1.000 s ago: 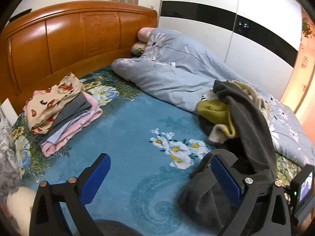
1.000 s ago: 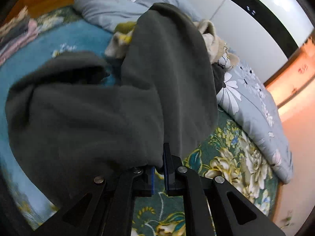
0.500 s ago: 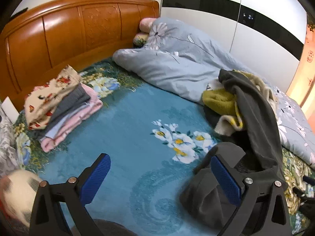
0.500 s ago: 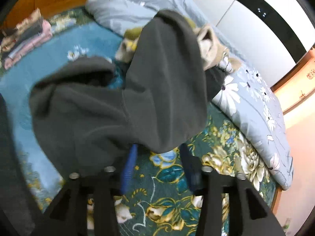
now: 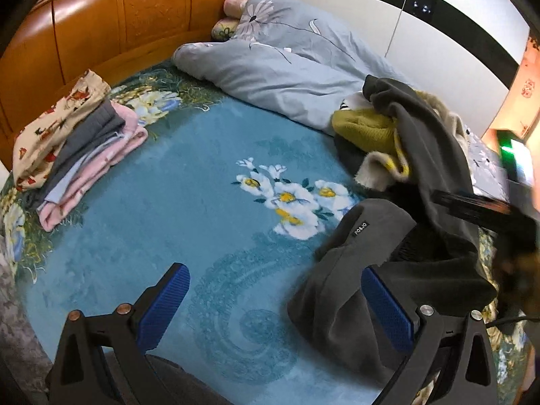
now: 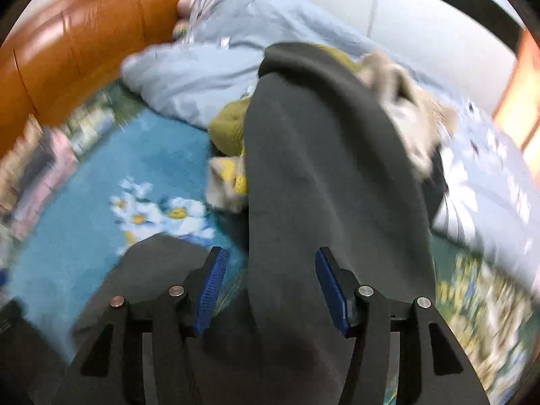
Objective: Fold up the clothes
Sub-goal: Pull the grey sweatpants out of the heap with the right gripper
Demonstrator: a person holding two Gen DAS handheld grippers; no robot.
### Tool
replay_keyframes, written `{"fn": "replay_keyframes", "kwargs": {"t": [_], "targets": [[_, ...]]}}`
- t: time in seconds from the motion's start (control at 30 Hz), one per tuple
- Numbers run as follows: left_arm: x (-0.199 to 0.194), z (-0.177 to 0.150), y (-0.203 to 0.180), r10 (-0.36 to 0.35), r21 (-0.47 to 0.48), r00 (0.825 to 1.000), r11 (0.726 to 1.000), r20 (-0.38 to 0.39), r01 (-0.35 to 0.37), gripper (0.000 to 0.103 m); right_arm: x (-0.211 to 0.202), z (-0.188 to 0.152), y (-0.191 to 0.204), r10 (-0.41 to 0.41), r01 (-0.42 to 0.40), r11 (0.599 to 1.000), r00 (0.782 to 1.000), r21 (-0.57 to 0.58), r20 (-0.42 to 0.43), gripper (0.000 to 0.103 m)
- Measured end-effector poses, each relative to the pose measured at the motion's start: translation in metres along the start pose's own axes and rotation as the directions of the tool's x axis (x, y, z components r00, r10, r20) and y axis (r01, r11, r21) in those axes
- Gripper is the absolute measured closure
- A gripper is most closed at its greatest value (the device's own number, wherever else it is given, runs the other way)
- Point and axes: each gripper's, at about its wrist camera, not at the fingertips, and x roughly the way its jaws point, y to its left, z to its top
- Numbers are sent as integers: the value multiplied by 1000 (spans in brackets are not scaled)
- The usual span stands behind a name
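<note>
The left gripper [image 5: 275, 298] hangs with its blue-padded fingers spread wide, nothing between them, above a blue bedspread [image 5: 189, 209] patterned with white flowers. Just ahead of its right finger, and partly touching it, lies the dark grey garment [image 5: 364, 270], crumpled on the bedspread and trailing up over a heap of unfolded clothes [image 5: 381, 135] that includes an olive-yellow knit piece. Ahead and to the left of this gripper sits a stack of folded clothes [image 5: 71, 148], close to the orange wooden headboard [image 5: 111, 27]. Farther ahead a pale grey floral duvet [image 5: 287, 67] is bunched against the white wardrobe with a black band [image 5: 438, 27]. The right gripper [image 6: 268, 285] is also released, its jaws apart with the grey garment [image 6: 324, 175] running between them; whether the pads touch the cloth cannot be told, as this view is blurred. Beyond it lie the same duvet [image 6: 202, 74] and headboard [image 6: 84, 37].
</note>
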Motion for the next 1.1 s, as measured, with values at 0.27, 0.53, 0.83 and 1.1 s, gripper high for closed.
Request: {"fn": "replay_keyframes", "kwargs": {"t": [0.27,0.53,0.83,1.1], "targets": [[7,-5,2,-50,-23,998,999,-40,49,0,66,27,13,-220,203,971,965,-127,-140,94],[22,-8,-6,-123,-32,988,992,-92,121,0,-19,29,-33,-309,311,949,950,-57,35,97],[33,-11,-26,-198,-19,970,980,-142,198,0,-167,-53,-182,-494,441,823,867,358,68,97],[49,-15,-39,-244,-60,954,970,-174,237,0,-117,-259,-286,-393,620,560,783,550,-482,97]]}}
